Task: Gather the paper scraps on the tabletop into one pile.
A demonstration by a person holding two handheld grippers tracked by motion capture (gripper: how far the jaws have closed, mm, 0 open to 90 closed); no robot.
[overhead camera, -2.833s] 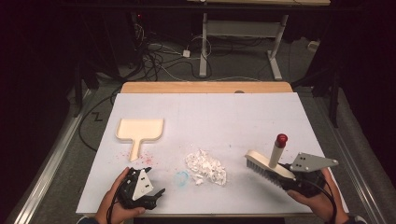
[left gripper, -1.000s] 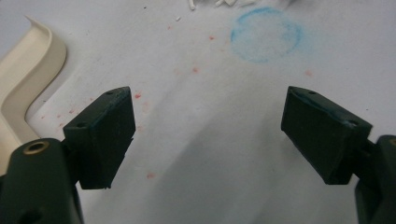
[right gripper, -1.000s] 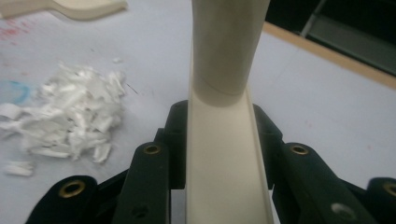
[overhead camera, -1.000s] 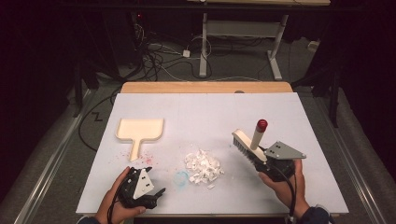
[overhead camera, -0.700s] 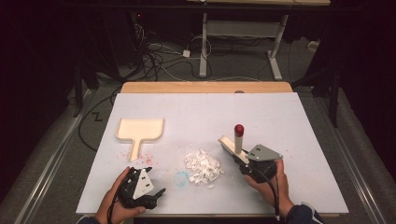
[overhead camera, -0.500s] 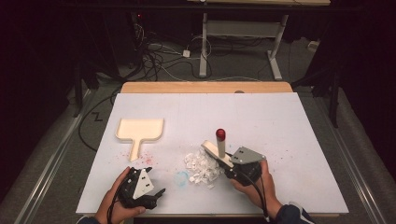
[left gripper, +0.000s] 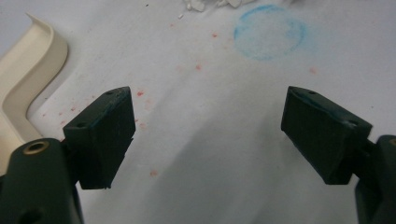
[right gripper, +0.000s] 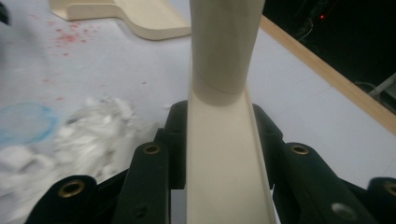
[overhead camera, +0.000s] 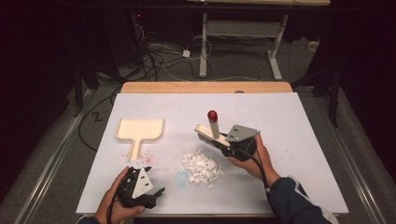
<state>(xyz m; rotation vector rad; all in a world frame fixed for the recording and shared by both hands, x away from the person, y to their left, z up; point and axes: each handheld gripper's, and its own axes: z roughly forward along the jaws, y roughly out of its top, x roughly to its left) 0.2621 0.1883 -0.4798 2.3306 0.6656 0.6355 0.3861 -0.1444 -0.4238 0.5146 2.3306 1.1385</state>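
The brush (overhead camera: 209,136), clamped by its cream back between the jaws of the right gripper (overhead camera: 232,148), stands just beside the pile of white scraps (overhead camera: 201,168), while the left gripper (overhead camera: 156,192) rests wide open, well apart.

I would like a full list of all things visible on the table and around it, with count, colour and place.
brush: 1, cream with red handle tip, held just behind the paper scraps
paper scraps: 1 pile, white, table centre front
dustpan: 1, cream, table left
chalk circle: 1, blue, left of the scraps
table: 1, white top, wooden far edge
cables: several, dark, floor behind
left gripper: 1, black, front left, jaws open, empty
right gripper: 1, black, jaws shut on brush
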